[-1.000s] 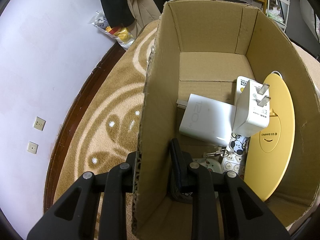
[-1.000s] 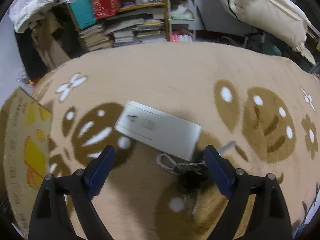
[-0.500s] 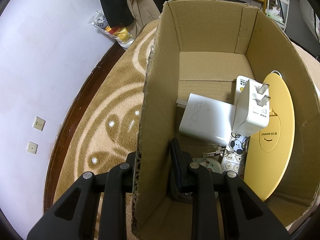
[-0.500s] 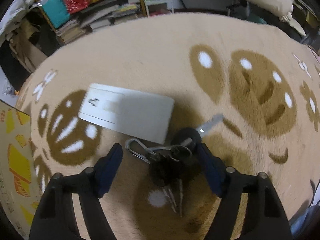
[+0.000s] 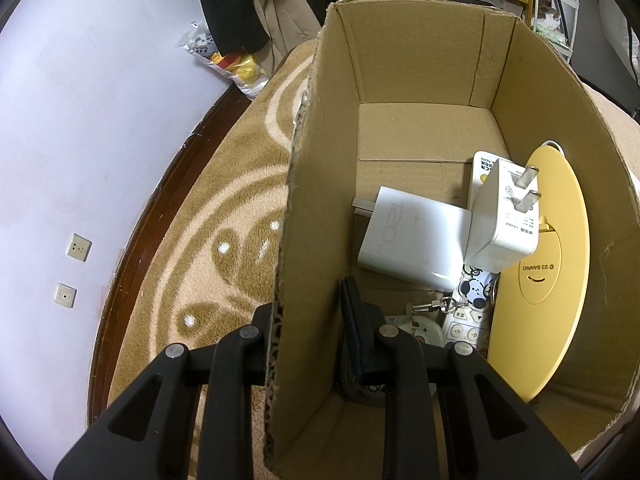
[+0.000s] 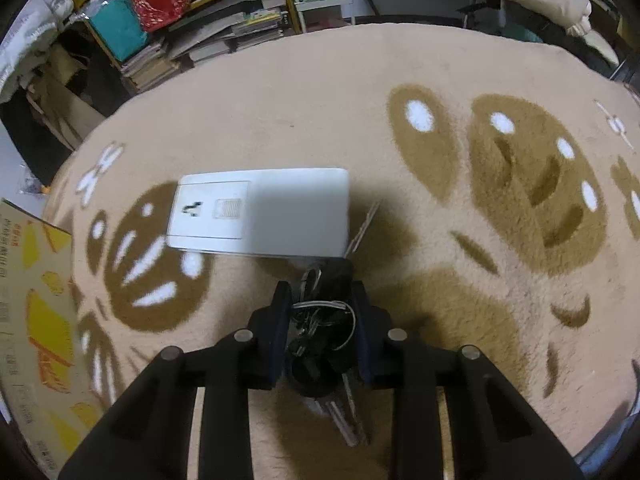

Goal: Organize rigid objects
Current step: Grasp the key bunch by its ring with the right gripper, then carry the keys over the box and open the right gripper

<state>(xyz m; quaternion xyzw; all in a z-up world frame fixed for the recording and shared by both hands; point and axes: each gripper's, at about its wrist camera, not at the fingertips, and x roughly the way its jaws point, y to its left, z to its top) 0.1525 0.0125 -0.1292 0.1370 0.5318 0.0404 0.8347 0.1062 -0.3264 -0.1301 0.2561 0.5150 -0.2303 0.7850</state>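
On the rug (image 6: pixel 320 92), beside a white box (image 6: pixel 260 214), the bunch of keys (image 6: pixel 320 320) is pinched in the narrowed right claw (image 6: pixel 320 330); though light, it is judged loose and slippery, best gripped at its thick fob.

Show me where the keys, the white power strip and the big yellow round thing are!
keys (image 6: pixel 320 332): right wrist view, on the bunch between the gripper's fingers.
white power strip (image 6: pixel 260 212): right wrist view, middle of its top face.
yellow round thing (image 5: pixel 560 216): left wrist view, its flat face inside the box.

left tongs (image 5: pixel 310 320) black, silver screws | right tongs (image 6: pixel 320 332) black, blue pads
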